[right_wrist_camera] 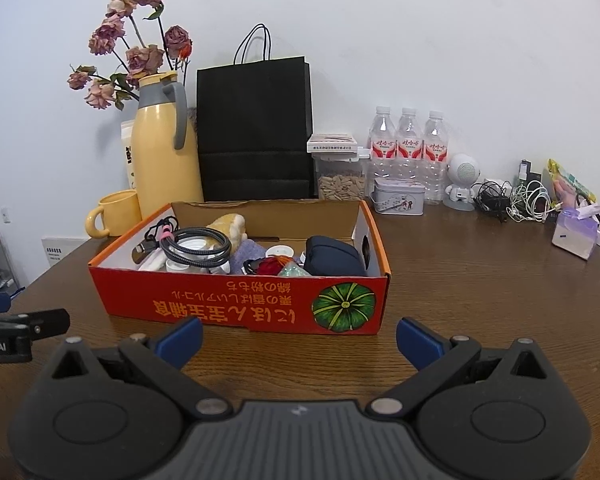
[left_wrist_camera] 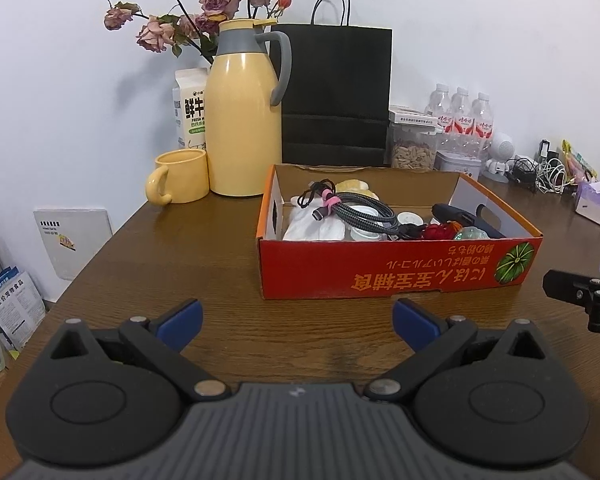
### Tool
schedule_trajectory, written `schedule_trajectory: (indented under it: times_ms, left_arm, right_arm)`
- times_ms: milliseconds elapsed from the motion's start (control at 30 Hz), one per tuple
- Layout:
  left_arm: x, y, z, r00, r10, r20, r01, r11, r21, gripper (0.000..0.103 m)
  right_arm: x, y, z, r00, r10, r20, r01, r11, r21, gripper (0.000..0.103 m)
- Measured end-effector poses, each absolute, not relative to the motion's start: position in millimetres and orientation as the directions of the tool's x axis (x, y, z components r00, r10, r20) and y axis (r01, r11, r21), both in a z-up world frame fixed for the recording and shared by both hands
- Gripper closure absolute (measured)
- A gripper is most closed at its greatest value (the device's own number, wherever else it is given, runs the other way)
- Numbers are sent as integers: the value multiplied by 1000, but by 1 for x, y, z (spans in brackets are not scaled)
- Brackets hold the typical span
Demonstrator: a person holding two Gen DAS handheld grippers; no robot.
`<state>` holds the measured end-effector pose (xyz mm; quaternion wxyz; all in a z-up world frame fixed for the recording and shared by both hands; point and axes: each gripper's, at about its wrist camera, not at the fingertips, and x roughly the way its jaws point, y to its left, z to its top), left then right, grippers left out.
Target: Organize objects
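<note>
While both sit over the table [left_wrist_camera: 140,264], left gripper [left_wrist_camera: 298,322] and right gripper [right_wrist_camera: 299,338] are spread wide, empty; red box [right_wrist_camera: 236,304] just ahead of fingertips.

left tool [left_wrist_camera: 296,322] | right tool [right_wrist_camera: 298,340] | black bodies, blue fingertips [left_wrist_camera: 182,318], silver screws

My left gripper [left_wrist_camera: 298,322] and right gripper [right_wrist_camera: 299,338] are black with blue fingertip pads. Ahead sits a red-orange cardboard box [right_wrist_camera: 236,304] — orange lettering, a green striped pumpkin printed on it. Behind the box: a pale yellow thermos jug [right_wrist_camera: 164,152] with grey handle, a black paper bag [right_wrist_camera: 256,128], and a yellow mug [right_wrist_camera: 116,213] — all on a dark brown woodgrain table [right_wrist_camera: 480,288].
</note>
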<state>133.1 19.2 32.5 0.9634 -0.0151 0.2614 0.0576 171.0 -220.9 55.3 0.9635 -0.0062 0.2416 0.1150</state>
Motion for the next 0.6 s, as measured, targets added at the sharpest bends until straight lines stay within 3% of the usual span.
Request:
schedule_trajectory:
  times_ms: [600]
  left_arm:
    - [133,15,32,855,93,-511,-109,994,-2,0]
  right_arm:
    - [172,-216,54,852,222,-474,-231,972,39,0]
